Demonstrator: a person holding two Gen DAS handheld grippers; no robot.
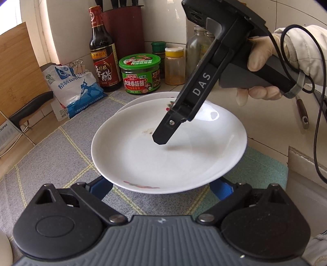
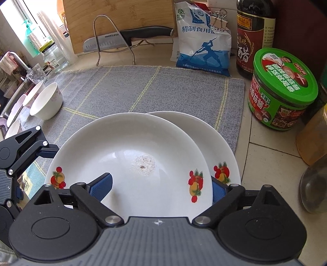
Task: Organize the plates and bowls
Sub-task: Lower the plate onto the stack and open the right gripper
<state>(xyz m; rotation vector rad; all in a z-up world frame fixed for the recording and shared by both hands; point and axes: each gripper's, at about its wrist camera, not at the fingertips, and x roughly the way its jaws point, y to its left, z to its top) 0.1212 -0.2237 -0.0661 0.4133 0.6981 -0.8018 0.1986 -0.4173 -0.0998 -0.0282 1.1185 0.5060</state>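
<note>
A white plate with fruit prints rests partly over a second matching plate on the grey mat. My right gripper has one blue finger over the top plate's inside and the other behind its rim, pinching the rim. In the left wrist view the top plate is tilted up, and the right gripper reaches into it from above. My left gripper is open with its fingers spread under the plate's near edge. A white bowl stands on the mat's left.
A green-lidded sauce jar, a vinegar bottle, a salt bag and spice jars line the back. A knife on a wire rack leans against a cutting board. More dishes and a sink sit at far left.
</note>
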